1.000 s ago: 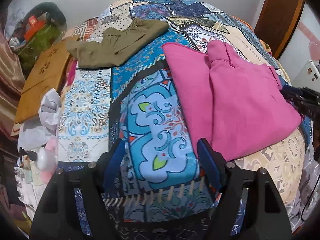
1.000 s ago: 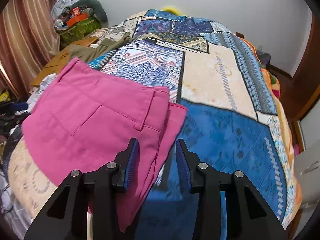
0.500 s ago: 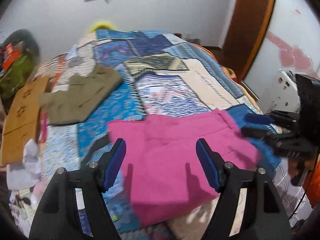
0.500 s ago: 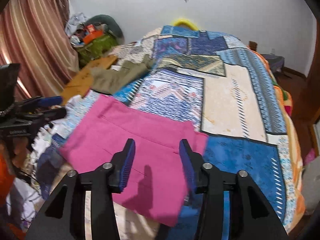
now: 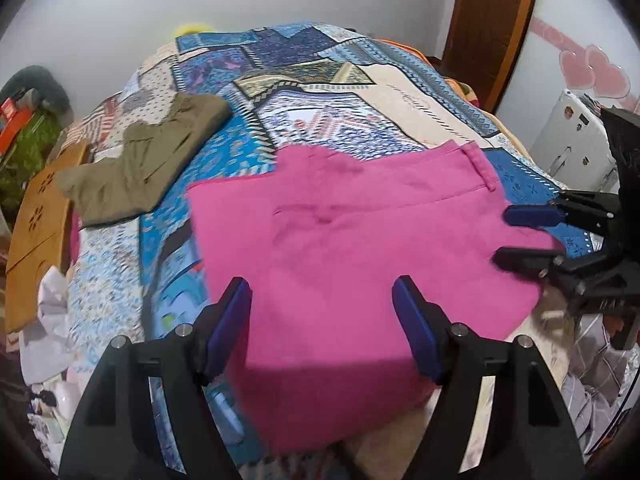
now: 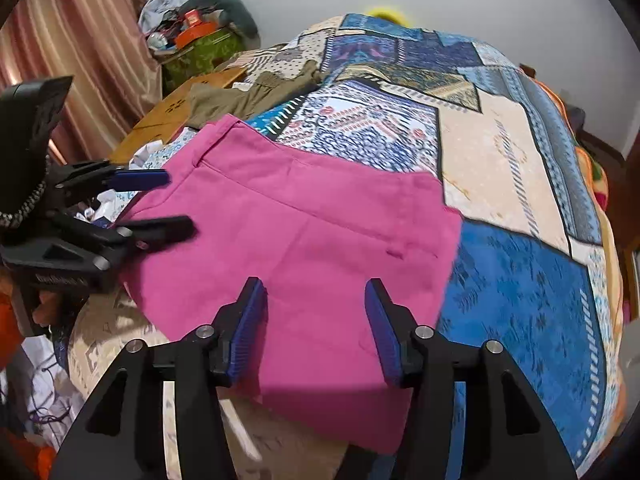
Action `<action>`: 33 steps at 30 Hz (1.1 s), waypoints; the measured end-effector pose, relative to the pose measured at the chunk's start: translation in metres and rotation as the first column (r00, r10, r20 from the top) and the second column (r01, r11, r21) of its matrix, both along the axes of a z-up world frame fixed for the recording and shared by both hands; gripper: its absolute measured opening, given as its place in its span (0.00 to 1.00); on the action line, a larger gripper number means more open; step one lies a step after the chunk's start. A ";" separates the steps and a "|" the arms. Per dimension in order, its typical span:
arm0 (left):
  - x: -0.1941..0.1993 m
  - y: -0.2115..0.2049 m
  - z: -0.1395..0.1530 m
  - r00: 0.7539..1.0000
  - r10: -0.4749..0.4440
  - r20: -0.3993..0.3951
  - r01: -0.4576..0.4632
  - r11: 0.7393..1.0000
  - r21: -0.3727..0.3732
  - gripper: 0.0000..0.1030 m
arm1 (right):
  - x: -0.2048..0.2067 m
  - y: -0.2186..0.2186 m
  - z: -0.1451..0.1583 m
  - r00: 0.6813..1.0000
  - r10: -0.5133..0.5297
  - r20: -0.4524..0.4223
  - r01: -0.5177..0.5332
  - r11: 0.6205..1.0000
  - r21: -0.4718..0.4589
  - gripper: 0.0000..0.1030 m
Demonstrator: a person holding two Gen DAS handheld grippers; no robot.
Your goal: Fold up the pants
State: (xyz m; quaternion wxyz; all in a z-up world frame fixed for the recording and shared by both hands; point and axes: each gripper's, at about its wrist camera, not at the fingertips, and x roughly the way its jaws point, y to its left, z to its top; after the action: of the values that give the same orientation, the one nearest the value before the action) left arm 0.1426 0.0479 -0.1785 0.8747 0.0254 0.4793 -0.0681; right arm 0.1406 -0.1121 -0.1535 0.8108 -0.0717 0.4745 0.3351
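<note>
Folded pink pants (image 5: 352, 240) lie flat on the patterned bedspread near the bed's front edge; they also show in the right wrist view (image 6: 304, 240). My left gripper (image 5: 322, 300) is open and empty, held above the pants' near edge. My right gripper (image 6: 315, 304) is open and empty, above the pants' near right part. The right gripper shows at the right in the left wrist view (image 5: 528, 236), jaws apart beside the pants. The left gripper shows at the left in the right wrist view (image 6: 160, 200).
Folded olive pants (image 5: 148, 160) lie at the bed's far left, also in the right wrist view (image 6: 248, 96). A wooden board (image 5: 36, 236) and clutter lie off the bed's left side. A curtain (image 6: 68, 52) hangs left. A wooden door (image 5: 492, 20) stands at the right.
Both grippers have lifted up and back from the bed, so the views now look down on the pink pants from higher. The right gripper's jaws have opened wider. The pants lie flat.
</note>
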 end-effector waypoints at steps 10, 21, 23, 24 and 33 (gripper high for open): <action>-0.035 0.052 -0.011 0.992 0.119 -0.036 -0.118 0.992 0.047 0.72 | -0.010 -0.038 0.001 0.997 -0.080 -0.024 0.080 0.997 0.014 0.55; -0.035 0.065 0.010 0.984 0.177 0.000 -0.177 0.983 0.045 0.72 | -0.014 -0.059 0.012 0.991 -0.135 0.005 0.135 0.990 -0.040 0.55; -0.028 0.064 0.021 0.985 0.170 0.019 -0.170 0.985 0.002 0.72 | -0.013 -0.061 0.016 0.989 -0.145 0.011 0.145 0.989 -0.032 0.56; -0.024 0.063 0.024 0.986 0.167 0.024 -0.166 0.986 -0.020 0.72 | -0.011 -0.062 0.019 0.989 -0.150 0.012 0.150 0.988 -0.018 0.56; 0.025 0.046 0.008 0.988 0.143 -0.061 -0.151 0.978 -0.145 0.75 | 0.016 -0.047 0.006 0.985 -0.168 -0.048 0.170 0.985 0.037 0.56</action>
State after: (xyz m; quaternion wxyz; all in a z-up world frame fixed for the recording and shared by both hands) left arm 0.1673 0.0941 -0.1706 0.8643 -0.0775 0.4953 -0.0396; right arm 0.1567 -0.1593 -0.1473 0.8268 -0.0073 0.4899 0.2762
